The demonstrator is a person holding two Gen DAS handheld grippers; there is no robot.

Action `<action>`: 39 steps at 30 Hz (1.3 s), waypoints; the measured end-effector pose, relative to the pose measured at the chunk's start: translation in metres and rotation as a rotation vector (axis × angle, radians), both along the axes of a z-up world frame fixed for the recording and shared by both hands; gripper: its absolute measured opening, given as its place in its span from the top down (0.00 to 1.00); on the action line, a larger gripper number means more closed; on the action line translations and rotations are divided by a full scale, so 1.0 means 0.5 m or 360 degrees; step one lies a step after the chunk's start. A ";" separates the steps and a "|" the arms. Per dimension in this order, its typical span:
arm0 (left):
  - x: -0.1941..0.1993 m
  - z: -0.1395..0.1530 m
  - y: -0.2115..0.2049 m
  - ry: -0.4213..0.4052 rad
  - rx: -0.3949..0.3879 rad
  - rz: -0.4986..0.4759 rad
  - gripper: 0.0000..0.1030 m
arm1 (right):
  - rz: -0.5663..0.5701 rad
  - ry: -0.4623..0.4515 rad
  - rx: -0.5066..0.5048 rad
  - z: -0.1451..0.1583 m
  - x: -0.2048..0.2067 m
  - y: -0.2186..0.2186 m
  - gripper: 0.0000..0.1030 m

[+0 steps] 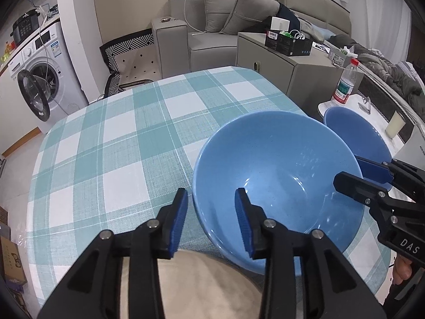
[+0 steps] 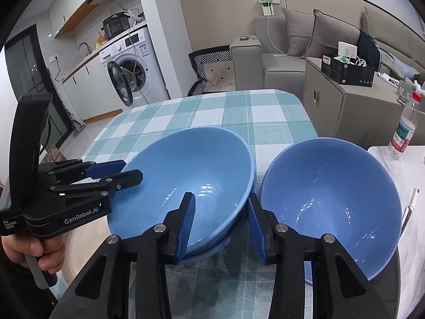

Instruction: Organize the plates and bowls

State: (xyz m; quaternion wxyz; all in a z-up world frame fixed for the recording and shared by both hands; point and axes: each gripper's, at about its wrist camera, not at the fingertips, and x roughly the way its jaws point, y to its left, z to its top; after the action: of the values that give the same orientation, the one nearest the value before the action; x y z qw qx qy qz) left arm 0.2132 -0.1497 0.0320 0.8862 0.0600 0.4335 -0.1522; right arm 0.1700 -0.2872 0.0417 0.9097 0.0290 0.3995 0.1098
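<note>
A large blue bowl [image 1: 279, 164] [image 2: 191, 164] sits on the checked tablecloth [image 1: 119, 146] [image 2: 239, 111], nested in another blue bowl whose rim [image 2: 212, 254] shows beneath it. My left gripper [image 1: 211, 194] [image 2: 131, 170] straddles the bowl's left rim, one pad inside and one outside, open with a gap on each side. At the opposite rim my right gripper [image 2: 220, 196] [image 1: 348, 170] straddles it the same way, open. A second blue bowl [image 2: 329, 199] [image 1: 353, 127] stands just right of the stack.
A beige plate [image 1: 191, 279] lies under my left gripper at the table's near edge. A white side table [image 2: 409, 175] to the right carries a water bottle [image 2: 403, 130] [image 1: 345, 85] and a pale cup [image 1: 395, 127]. A grey cabinet [image 2: 345, 111] stands behind it.
</note>
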 end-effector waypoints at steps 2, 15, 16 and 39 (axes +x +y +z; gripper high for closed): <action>-0.002 0.004 -0.001 -0.0007 0.0000 0.0002 0.56 | 0.0005 -0.0002 0.0002 0.001 -0.001 0.002 0.59; -0.029 0.038 -0.005 -0.0042 -0.0088 -0.0001 0.21 | 0.0029 -0.0077 0.0150 0.036 -0.020 -0.027 0.15; -0.030 0.040 -0.005 -0.0043 -0.0095 -0.0007 0.21 | 0.0018 -0.0080 0.0150 0.039 -0.021 -0.031 0.15; -0.097 0.085 -0.101 -0.0086 -0.0189 -0.0130 0.00 | -0.0218 -0.0228 0.0140 0.117 -0.075 -0.165 0.01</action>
State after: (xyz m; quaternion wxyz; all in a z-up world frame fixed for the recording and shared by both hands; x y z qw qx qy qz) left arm 0.1647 -0.2000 0.0745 0.8927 0.0291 0.3966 -0.2121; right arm 0.1327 -0.3697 0.1002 0.9391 0.0883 0.3253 0.0665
